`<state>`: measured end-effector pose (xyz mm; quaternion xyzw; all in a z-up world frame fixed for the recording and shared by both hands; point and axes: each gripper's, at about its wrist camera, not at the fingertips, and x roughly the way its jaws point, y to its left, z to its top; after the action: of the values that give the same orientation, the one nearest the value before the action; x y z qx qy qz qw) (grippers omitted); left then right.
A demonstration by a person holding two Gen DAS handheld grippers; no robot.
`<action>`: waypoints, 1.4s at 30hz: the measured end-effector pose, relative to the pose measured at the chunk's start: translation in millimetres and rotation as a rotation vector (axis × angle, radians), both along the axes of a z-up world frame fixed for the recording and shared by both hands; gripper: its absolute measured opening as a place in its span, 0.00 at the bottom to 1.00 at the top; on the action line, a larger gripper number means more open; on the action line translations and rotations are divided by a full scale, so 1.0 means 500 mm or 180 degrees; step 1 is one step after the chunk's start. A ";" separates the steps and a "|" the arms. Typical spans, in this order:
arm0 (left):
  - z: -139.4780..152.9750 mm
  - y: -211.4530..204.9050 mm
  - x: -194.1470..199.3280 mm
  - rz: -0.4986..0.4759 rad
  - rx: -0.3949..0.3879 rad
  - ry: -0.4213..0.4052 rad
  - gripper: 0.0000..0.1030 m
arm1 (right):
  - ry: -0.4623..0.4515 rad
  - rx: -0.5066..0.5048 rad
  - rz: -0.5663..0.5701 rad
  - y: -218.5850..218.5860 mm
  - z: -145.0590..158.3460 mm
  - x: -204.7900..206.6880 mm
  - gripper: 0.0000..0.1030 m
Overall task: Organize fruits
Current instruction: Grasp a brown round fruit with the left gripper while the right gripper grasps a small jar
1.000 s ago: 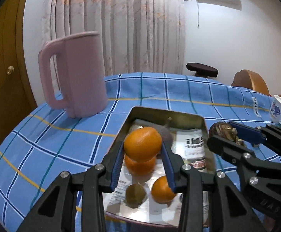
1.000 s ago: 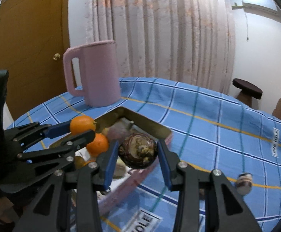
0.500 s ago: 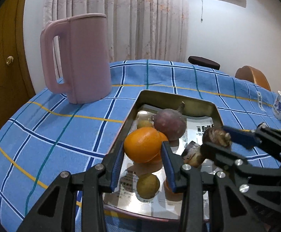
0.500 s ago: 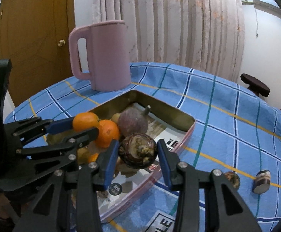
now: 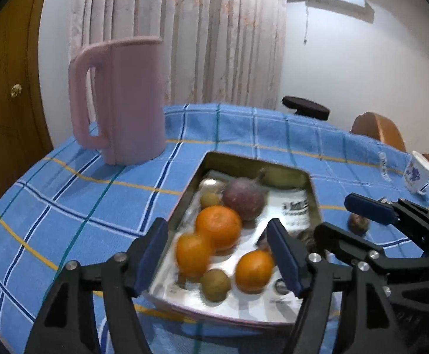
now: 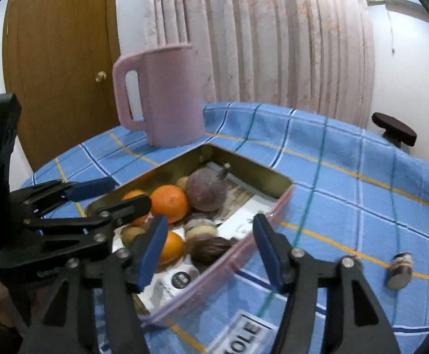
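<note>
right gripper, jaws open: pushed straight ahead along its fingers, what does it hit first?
Probably the dark brown fruit lying in the tray: it sits low between the open right gripper fingers, which have just been opening, nothing held. Depth is unclear; the tray's near pink rim might come first.

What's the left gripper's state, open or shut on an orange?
Open. The left gripper has just been opening; its blue pads stand apart, touching nothing, and the oranges lie loose in the tray beyond.
</note>
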<state>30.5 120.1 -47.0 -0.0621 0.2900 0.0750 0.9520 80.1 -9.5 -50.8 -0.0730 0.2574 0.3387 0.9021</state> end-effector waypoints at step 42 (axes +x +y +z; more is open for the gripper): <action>-0.058 -0.319 0.181 -0.1228 0.0097 0.0434 0.69 | 0.0726 -0.0035 -0.1653 -0.329 -0.085 0.120 0.39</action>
<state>121.2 -39.2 -76.2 0.0142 0.3591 -0.1004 0.9278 139.9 -173.9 -93.2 0.0291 0.3691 0.1009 0.9234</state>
